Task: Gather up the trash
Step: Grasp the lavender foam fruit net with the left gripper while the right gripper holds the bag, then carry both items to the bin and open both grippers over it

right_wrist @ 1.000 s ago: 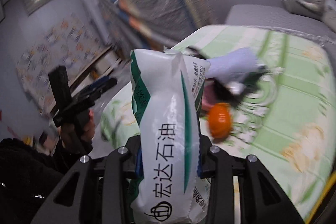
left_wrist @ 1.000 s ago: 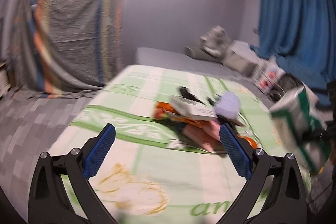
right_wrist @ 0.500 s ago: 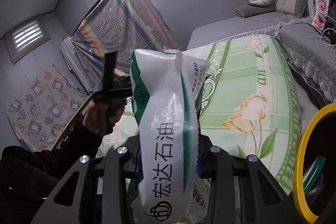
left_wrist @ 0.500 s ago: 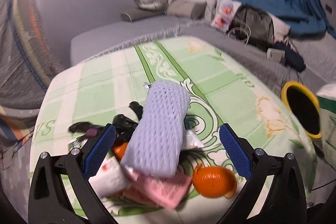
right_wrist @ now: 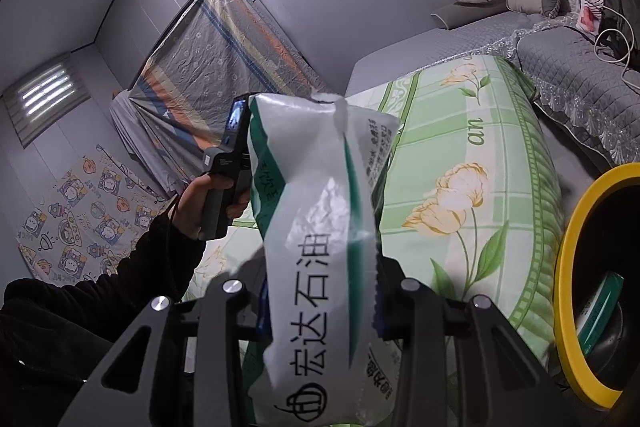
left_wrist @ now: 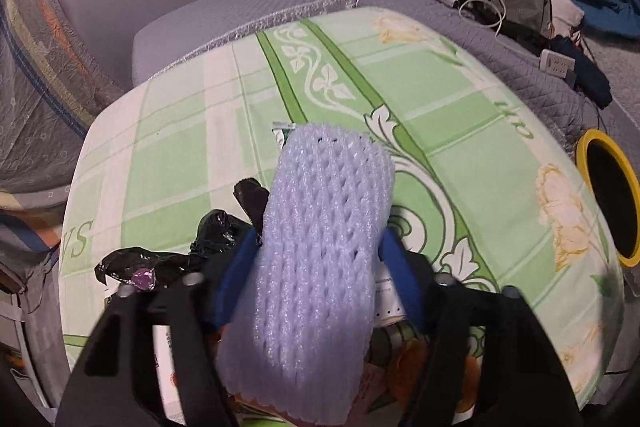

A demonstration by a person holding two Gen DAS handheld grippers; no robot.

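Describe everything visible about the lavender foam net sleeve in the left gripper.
The foam net sleeve is pale lavender, a soft tube of open diamond mesh, slightly squashed. It points away from the camera, pinched low down between the blue pads of the left gripper. Its far end stands over the green floral cloth; its near end overlaps the trash pile.

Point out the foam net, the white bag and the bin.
foam net (left_wrist: pixel 326 227): left wrist view, mid-body.
white bag (right_wrist: pixel 320 211): right wrist view, front face.
bin (right_wrist: pixel 568 267): right wrist view, yellow rim.
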